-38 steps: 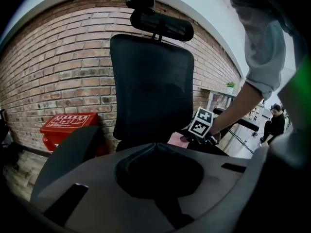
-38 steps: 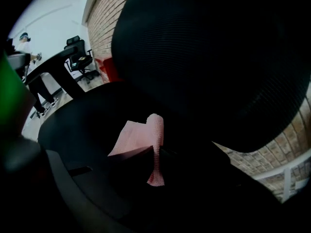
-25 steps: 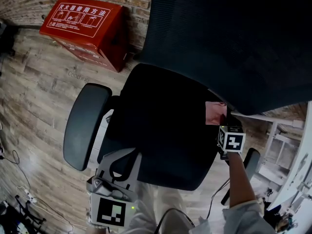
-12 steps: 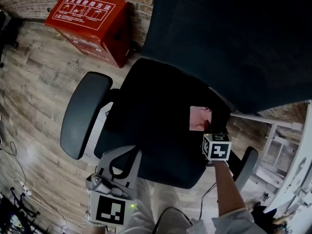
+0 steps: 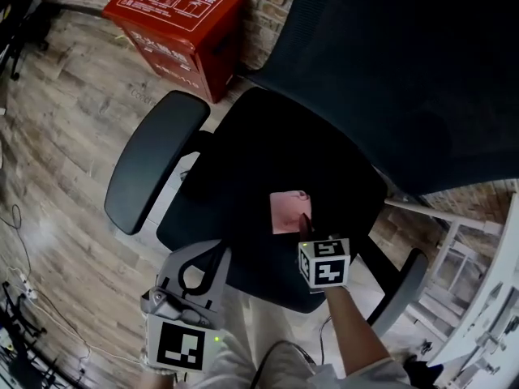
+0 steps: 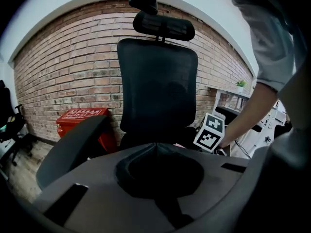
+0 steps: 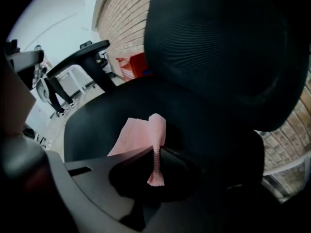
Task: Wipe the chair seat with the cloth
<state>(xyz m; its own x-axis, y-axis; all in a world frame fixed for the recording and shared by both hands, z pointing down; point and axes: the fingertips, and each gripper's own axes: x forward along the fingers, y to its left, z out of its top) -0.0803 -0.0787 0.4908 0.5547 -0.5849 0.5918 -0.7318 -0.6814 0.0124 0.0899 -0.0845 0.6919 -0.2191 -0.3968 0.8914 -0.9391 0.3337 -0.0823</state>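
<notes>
My right gripper (image 5: 306,227) had its jaws clamped on the pink cloth (image 5: 287,212), which lay on the black chair seat (image 5: 235,177). My left gripper (image 5: 197,264), jaws together, hung at the near edge. Far left, a red box (image 5: 180,16) stood on the plank floor (image 5: 65,136) against the brick wall (image 6: 63,81).

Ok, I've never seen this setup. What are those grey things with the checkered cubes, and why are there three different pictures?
There is no robot here: a person holds a tool in each hand. The head view looks down from a camera on the person's head. The other two cameras ride on the tools and look along their jaws. The left hand-held gripper is shut with nothing in it, held by the front edge of the chair seat. The right hand-held gripper is shut on a pink cloth, whose free part lies on the black seat. The marker cube on each tool is part of that gripper. Around the seat are the backrest, an armrest and a red box.
</notes>
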